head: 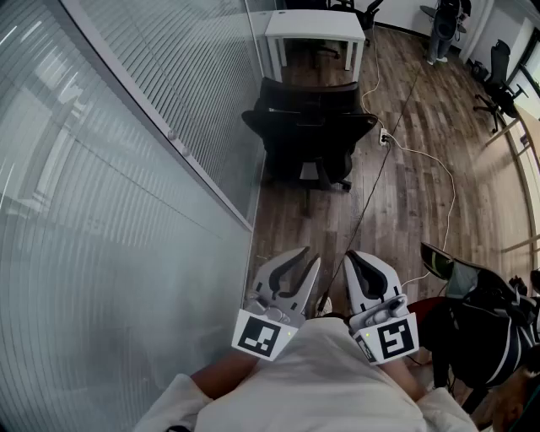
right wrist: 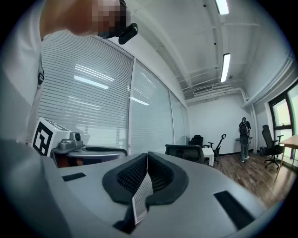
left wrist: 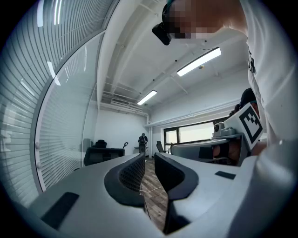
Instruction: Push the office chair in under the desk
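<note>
While both grippers sit close in front of the person's chest, the biggest thing about is the glass wall [head: 126,211] with its blinds, running along the left of the left gripper [head: 310,256] and away ahead. Its bottom edge meets the wood floor [head: 422,169] in a straight line just left of the grippers. To the right of that line the floor lies open and wide in front of both grippers.

Straight ahead and well apart from them stands the black office chair [head: 308,139], its left side close to the foot of the glass wall. Beyond it, further still, is the white desk [head: 316,24], also against the wall. The chair is in front of the desk, not under it. A black bulky heap [head: 485,325] crowds the floor near the right gripper [head: 349,255] on its right; whether it is a chair or a bag I cannot tell.

A black cable [head: 371,190] runs from near the grippers away toward the chair's right side, and a white cable [head: 453,198] loops further right.

The left gripper's jaws stand a narrow slit apart with only floor showing through. The right gripper's jaws are pressed together, a thin white strip [right wrist: 141,197] showing in the seam.
</note>
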`<act>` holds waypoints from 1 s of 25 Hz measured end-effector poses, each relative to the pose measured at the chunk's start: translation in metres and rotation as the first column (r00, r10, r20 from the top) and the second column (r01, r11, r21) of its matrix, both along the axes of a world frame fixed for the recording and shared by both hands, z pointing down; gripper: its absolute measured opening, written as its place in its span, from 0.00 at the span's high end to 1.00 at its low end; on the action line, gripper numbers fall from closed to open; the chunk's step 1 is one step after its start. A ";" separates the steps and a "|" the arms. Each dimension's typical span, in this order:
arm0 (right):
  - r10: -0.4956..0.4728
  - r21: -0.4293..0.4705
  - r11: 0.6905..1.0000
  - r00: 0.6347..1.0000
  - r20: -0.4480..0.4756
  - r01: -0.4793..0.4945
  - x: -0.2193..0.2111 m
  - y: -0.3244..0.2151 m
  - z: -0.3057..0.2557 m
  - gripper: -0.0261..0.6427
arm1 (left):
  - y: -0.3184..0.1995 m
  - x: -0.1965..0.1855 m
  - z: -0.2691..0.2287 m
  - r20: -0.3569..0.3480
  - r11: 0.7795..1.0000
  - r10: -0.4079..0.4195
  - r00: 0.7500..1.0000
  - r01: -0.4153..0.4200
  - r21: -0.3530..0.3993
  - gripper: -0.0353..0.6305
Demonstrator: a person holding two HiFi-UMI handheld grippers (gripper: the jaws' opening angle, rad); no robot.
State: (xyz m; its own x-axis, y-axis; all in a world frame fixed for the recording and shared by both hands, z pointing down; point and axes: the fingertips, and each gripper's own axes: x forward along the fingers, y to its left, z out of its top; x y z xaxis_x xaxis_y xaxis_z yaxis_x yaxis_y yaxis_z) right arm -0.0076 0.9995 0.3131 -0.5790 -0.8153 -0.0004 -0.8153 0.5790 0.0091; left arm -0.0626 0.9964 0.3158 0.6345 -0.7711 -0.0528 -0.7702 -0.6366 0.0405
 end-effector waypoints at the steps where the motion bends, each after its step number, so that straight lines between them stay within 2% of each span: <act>1: -0.001 -0.001 1.000 1.000 0.001 0.001 0.000 -0.002 -0.002 0.92 | -0.001 0.000 -0.002 0.000 1.000 -0.001 1.000 0.001 -0.002 0.82; 15: -0.056 0.006 0.998 0.998 0.013 0.056 0.003 -0.025 -0.002 0.91 | -0.022 0.012 -0.001 0.009 0.999 -0.033 0.999 0.033 -0.005 0.82; 25: -0.096 -0.009 0.995 0.995 0.014 0.096 0.040 -0.043 -0.001 0.91 | -0.044 0.048 0.001 0.027 0.998 -0.064 0.998 0.064 -0.022 0.82</act>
State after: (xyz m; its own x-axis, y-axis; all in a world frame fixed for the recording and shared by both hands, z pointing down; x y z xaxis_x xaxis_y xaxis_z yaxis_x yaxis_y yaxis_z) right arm 0.0325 0.9566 0.3121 -0.6544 -0.7562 -0.0014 -0.7561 0.6544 -0.0079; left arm -0.0146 0.9524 0.3167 0.5848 -0.8109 -0.0187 -0.8103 -0.5851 0.0335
